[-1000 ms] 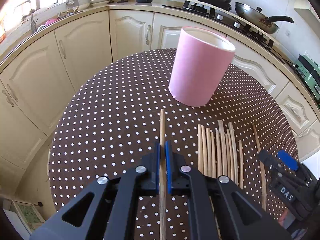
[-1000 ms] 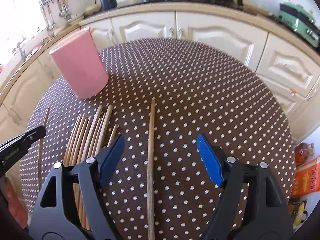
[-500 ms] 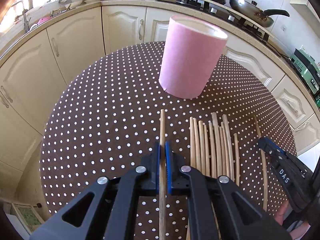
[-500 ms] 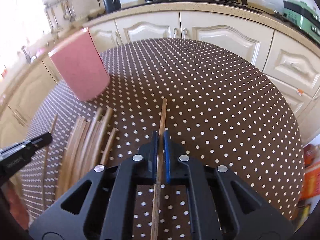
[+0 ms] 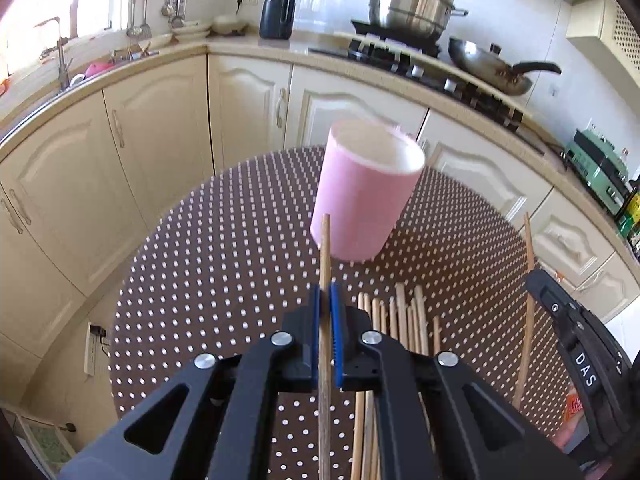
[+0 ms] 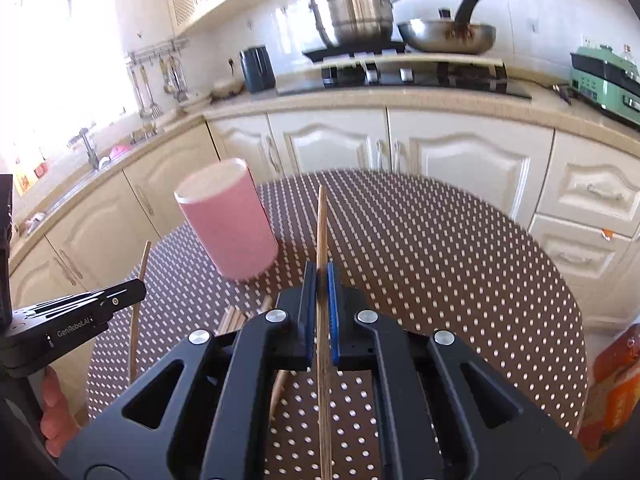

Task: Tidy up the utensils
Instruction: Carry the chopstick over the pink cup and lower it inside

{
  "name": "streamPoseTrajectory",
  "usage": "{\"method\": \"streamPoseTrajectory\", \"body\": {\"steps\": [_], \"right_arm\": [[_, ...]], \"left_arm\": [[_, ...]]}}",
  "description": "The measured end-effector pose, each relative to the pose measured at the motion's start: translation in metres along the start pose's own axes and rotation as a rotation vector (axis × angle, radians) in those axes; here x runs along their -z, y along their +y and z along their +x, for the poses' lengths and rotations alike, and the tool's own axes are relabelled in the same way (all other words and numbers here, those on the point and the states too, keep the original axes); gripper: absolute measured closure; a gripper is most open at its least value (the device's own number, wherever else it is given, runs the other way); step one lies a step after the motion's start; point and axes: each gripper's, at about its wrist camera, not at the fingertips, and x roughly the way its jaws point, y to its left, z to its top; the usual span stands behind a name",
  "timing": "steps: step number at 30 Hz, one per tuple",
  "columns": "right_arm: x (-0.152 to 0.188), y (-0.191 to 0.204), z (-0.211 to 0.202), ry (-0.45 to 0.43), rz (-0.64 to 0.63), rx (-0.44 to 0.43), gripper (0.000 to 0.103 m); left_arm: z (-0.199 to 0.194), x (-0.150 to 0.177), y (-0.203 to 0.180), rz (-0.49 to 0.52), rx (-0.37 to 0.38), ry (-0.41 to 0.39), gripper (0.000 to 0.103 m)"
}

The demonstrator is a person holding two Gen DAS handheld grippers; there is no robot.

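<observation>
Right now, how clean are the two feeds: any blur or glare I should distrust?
Left wrist view: the pink holder is smeared at its rim, and the window at top left is blown out. Right wrist view: the holder and tablecloth dots streak with motion blur, the left side is washed white; the held chopstick stays sharp.

Home kitchen: stove [image 5: 420, 68], sink [image 5: 60, 80], cabinets [image 5: 160, 140].

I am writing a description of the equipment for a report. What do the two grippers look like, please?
Both are matte black plastic with triangular cut-outs and silver round screws. The left gripper and the right gripper each have two fingers lined with ribbed blue pads. White lettering marks their sides: "DAS" on the right one, "GenRobot.AI" on the left one. No cables or sleeves show.
</observation>
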Motion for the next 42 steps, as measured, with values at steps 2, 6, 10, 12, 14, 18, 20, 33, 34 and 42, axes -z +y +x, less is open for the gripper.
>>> {"method": "streamPoseTrajectory", "body": {"steps": [2, 6, 10, 12, 14, 18, 20, 33, 34, 42], "right_arm": [[-0.005, 0.004, -0.01, -0.037, -0.022, 0.005, 0.097], [-0.016, 0.008, -0.017, -0.083, -0.013, -0.005, 0.097], [-0.024, 0.01, -0.019, -0.106, -0.011, -0.007, 0.097], [-0.027, 0.009, -0.022, -0.12, -0.007, -0.012, 0.097], [-0.031, 0.009, -0.023, -0.135, -0.003, -0.019, 0.097], [-0.042, 0.014, -0.03, -0.164, -0.02, -0.036, 0.097], [-0.047, 0.017, -0.032, -0.178, -0.026, -0.039, 0.097], [-0.089, 0.042, -0.042, -0.271, -0.056, -0.084, 0.097], [-0.095, 0.044, -0.044, -0.281, -0.058, -0.088, 0.097], [-0.132, 0.063, -0.05, -0.323, -0.094, -0.099, 0.097]], "left_arm": [[-0.008, -0.005, -0.002, 0.01, -0.008, -0.03, 0.097], [-0.02, -0.018, -0.005, -0.001, -0.006, -0.073, 0.097], [-0.028, -0.028, -0.007, 0.002, -0.011, -0.116, 0.097], [-0.032, -0.032, -0.008, 0.004, -0.013, -0.131, 0.097], [-0.035, -0.037, -0.01, 0.004, -0.01, -0.144, 0.097], [-0.045, -0.045, -0.015, 0.017, -0.018, -0.184, 0.097], [-0.05, -0.05, -0.019, 0.029, -0.025, -0.207, 0.097], [-0.072, -0.093, -0.02, 0.012, -0.047, -0.301, 0.097], [-0.074, -0.098, -0.02, 0.01, -0.053, -0.311, 0.097], [-0.091, -0.132, -0.024, 0.017, -0.037, -0.357, 0.097]]}}
